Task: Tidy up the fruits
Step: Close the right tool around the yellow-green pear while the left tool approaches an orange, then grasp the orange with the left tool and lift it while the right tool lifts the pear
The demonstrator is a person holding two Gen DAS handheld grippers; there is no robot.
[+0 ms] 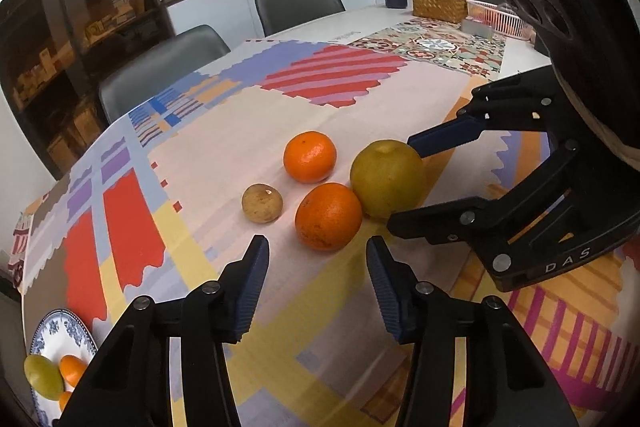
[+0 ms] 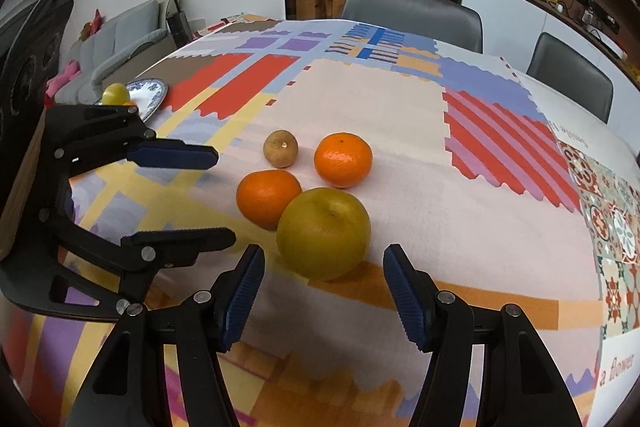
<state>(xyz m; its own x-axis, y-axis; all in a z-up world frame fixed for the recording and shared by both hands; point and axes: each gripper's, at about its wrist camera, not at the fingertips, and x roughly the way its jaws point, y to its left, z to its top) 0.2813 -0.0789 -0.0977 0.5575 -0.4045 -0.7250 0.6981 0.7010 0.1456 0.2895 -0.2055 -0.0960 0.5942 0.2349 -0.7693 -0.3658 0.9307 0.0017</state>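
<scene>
Orange and yellow-green fruit sits in a tight cluster on the patchwork tablecloth (image 1: pixel 380 99), just ahead of both tongs. The left gripper (image 1: pixel 318 251) hangs with its blue-padded fingers spread and nothing between them; the near orange (image 1: pixel 329 215) lies just beyond its tips, a little toward its right finger. Past that orange sits the far orange (image 1: pixel 310 157), and off toward the left finger's side a small brown fruit (image 1: pixel 262 203). The right gripper (image 2: pixel 324 259) also has its fingers apart, pinching nothing; the large yellow-green fruit (image 2: pixel 323 231) rests just in front of its tips, roughly centred between them and touching the near orange. In the left wrist view the right gripper's fingers reach in from the side, one passing behind the yellow-green fruit and one in front of it. Well off to the left gripper's left, a blue-and-white plate (image 1: pixel 82 327) holds a green fruit and some orange ones
</scene>
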